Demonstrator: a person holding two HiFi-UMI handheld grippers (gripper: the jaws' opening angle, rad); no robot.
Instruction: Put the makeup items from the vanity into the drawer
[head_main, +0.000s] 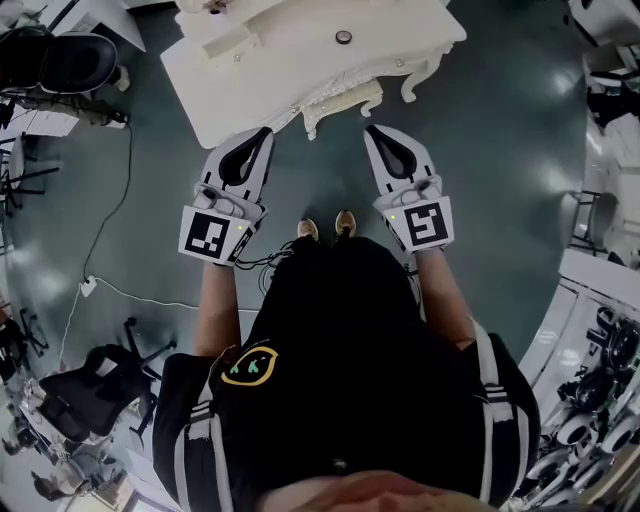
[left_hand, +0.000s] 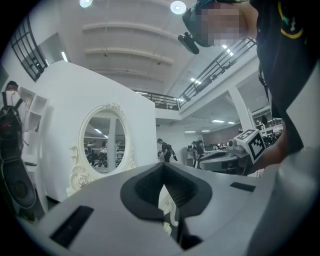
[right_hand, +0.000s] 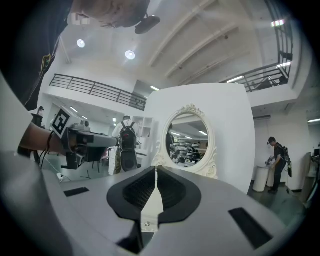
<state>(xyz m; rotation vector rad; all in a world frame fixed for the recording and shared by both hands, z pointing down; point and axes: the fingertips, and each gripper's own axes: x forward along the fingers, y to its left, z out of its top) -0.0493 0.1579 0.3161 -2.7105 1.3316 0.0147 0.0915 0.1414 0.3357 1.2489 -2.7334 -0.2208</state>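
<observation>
White vanity (head_main: 290, 75), small round dark item (head_main: 343, 37) on top

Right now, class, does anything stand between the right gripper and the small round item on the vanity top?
Nothing visible does. The right gripper, jaws together and empty, is held just short of the front edge of the vanity. The small round item lies further back, with only bare white tabletop between them.

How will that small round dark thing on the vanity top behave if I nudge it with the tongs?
The small round item looks low and flat on the vanity, so it would probably slide rather than tip. Its round outline suggests it might roll if knocked onto edge. It looks tiny, so likely light.
</observation>
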